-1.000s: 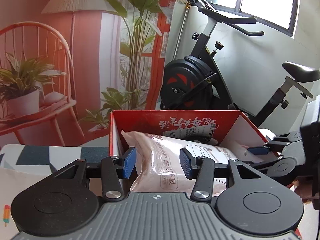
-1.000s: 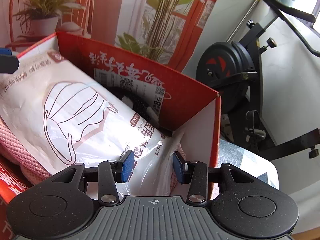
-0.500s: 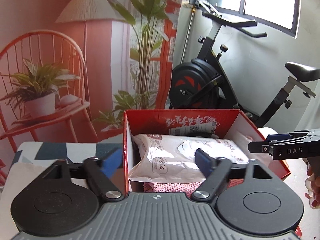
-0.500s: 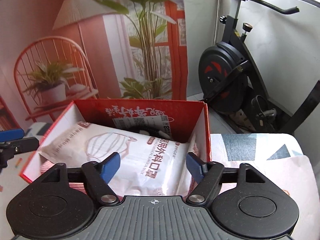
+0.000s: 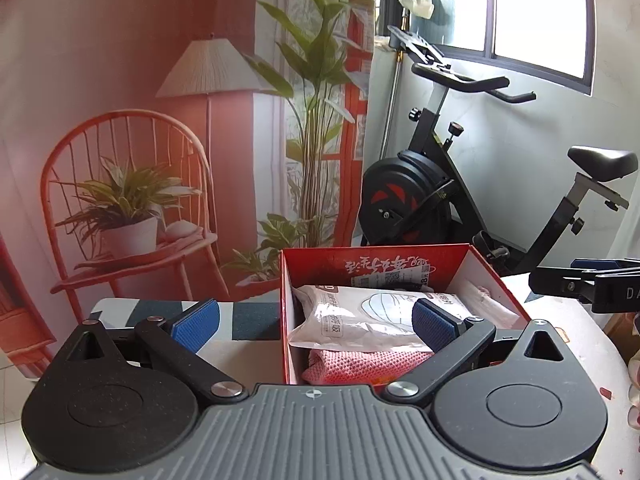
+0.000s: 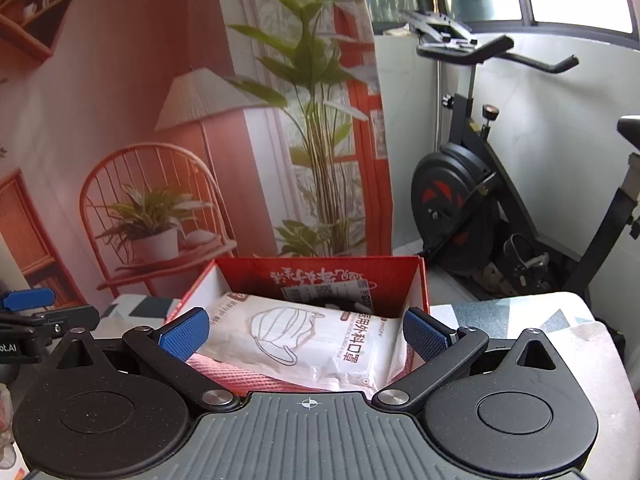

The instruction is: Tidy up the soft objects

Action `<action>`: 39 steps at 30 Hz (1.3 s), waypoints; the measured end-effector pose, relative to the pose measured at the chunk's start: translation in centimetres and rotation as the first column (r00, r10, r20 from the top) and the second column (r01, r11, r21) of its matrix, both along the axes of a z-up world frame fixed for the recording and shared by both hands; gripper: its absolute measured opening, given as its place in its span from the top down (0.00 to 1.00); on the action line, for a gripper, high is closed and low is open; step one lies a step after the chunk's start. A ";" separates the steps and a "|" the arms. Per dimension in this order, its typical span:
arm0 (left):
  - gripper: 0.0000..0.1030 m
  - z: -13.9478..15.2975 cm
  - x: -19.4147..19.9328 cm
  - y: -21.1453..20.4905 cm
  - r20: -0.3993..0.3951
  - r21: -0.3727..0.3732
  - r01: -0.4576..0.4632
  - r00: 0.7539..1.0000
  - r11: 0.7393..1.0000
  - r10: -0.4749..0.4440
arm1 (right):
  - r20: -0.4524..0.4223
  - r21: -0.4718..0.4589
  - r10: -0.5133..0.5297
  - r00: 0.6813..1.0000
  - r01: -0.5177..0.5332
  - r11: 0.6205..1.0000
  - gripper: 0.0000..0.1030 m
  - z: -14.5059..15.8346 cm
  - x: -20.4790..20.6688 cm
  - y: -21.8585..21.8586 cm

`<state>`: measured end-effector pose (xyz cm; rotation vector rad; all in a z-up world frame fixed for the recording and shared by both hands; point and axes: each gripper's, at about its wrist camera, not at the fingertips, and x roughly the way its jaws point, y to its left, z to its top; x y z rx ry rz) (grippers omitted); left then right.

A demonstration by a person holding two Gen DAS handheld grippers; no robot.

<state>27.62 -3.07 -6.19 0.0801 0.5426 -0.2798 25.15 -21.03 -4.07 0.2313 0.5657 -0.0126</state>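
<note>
Now both of my claws are off the pack and spread wide. A second ago my left claw [image 5: 316, 320] pinched one end of the white mask pack [image 5: 372, 320] and my right claw [image 6: 304, 332] pinched the other end, low inside the red box [image 5: 320, 260]. Since then the jaws of both have been opening, and in the current views nothing sits between the blue pads: the pack shows beyond them, untouched. Both claws have also pulled back and up, so the whole box is in sight where before the pack filled the frame.

The pack lies flat in the red box, on top of a folded pink knitted cloth [image 5: 360, 366], whose edge shows under it at the near side. The box stands on the surface with the patterned cover [image 6: 500, 316]. I judge this placing step done: the pack is stowed and let go. Whether other soft things wait outside the box I cannot tell.

As for writing, the pack carries a line drawing of a face mask and Chinese print, of which I read "外科口罩". The inner far wall of the box has white Chinese script, upside down to me, and a white shipping label with a code, too small to read. My right claw's body shows the letters "DA" in the left view.
</note>
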 end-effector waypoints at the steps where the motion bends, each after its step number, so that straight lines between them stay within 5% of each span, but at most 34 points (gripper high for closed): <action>1: 0.00 0.3 -0.6 0.1 0.005 -0.004 0.000 1.000 1.000 0.000 | 0.005 -0.003 -0.003 1.000 0.003 1.000 0.00 0.4 -0.7 0.1; 19: 0.00 7.1 -13.7 2.1 0.137 -0.033 -0.068 0.988 0.997 0.072 | 0.113 -0.136 -0.068 0.991 0.083 0.987 0.00 8.0 -15.5 4.6; 39: 0.00 11.9 -24.5 1.7 0.297 -0.021 -0.107 0.949 0.994 0.108 | 0.257 -0.132 -0.058 0.965 0.094 0.987 0.00 13.4 -27.3 7.1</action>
